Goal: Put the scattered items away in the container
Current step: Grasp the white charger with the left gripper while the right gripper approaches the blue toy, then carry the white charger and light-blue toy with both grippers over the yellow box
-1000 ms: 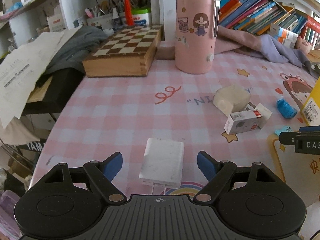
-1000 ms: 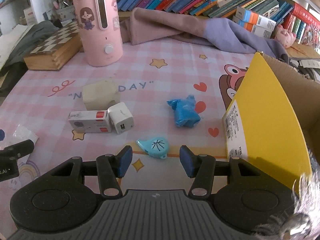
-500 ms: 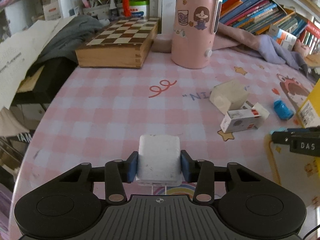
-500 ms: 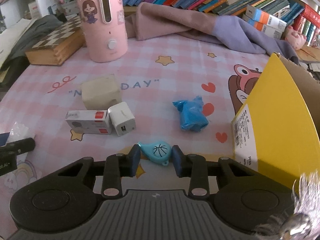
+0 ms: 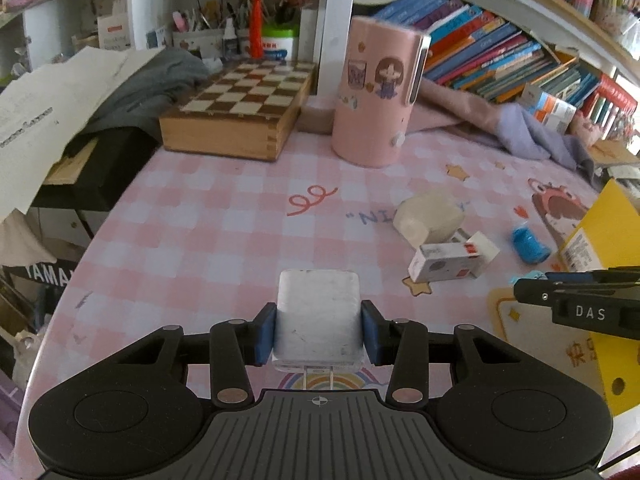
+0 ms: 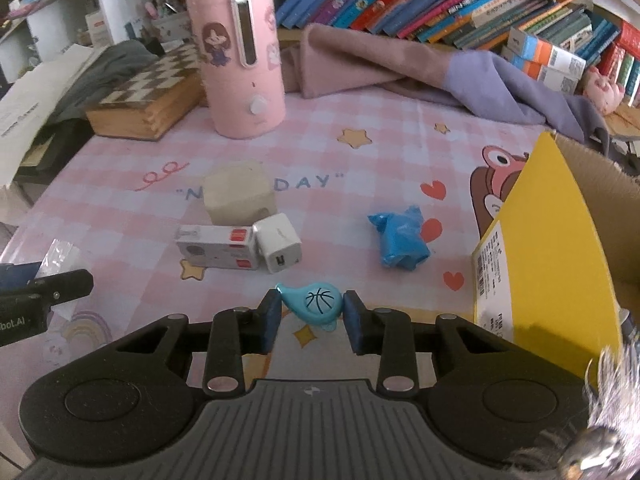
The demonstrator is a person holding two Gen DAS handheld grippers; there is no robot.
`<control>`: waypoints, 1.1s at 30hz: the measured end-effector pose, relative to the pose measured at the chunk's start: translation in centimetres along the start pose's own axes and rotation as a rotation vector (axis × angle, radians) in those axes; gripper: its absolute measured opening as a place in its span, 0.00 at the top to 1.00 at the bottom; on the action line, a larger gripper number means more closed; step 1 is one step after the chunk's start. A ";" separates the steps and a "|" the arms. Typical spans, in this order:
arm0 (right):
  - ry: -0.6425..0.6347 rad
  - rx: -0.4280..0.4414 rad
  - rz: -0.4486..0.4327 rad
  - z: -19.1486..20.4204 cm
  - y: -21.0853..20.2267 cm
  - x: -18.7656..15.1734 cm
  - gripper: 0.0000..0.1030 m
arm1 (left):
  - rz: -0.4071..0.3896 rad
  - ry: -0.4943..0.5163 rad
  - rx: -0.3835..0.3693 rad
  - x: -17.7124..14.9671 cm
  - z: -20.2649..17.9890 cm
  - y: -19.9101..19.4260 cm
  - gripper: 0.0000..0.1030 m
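White and hard-edged, the power bank [image 5: 318, 312] sits clamped between the blue pads of the left gripper [image 5: 318, 330] at lower centre of the left view, a cable stub showing under it. The right gripper [image 6: 312, 320] pinches the teal teardrop tag [image 6: 314, 306], glossy plastic with a basketball print, at lower centre of its own view.

The box [image 6: 560, 240], yellow outside and brown card inside, stands at the right edge. To do this step well, I would raise each piece clear of the cloth [image 6: 360, 168] before swinging toward the box, and carry over the yellow flap rather than into it. The slab looks smooth, so the grip should stay square on its flat sides. The tag is rounded and may twist.

Left on the pink checked cloth: a cream block [image 6: 238, 192], a printed carton [image 6: 216, 246], a white charger [image 6: 278, 246] touching it, and a crumpled blue wrapper [image 6: 400, 242].
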State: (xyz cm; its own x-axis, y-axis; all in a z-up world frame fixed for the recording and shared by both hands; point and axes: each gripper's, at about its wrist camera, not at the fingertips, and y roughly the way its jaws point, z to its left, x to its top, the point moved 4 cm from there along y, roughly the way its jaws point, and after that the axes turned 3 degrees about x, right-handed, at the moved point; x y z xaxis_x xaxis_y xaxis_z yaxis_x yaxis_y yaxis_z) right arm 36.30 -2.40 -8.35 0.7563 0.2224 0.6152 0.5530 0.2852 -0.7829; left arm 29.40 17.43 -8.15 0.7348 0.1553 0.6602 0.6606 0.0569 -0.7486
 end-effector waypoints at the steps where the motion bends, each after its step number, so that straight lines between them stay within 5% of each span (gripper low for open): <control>1: -0.004 0.003 -0.007 0.2 -0.3 0.0 0.70 | -0.006 -0.001 -0.004 0.0 -0.1 -0.4 0.60; 20: -0.046 0.035 -0.122 1.7 -7.7 -1.8 0.70 | -0.145 0.081 -0.106 -1.0 -3.1 -8.6 0.60; 33: -0.030 0.066 -0.142 2.3 -12.4 -5.5 0.70 | -0.171 0.112 -0.143 -4.1 -4.7 -13.1 0.60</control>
State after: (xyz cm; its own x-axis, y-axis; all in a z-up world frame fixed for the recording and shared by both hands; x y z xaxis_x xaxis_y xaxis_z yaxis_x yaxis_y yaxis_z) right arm 24.51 -5.04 -1.77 0.6606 0.2028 0.7229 0.6290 0.3761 -0.6803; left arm 18.43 11.39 -0.81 0.6177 0.0449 0.7851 0.7860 -0.0686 -0.6144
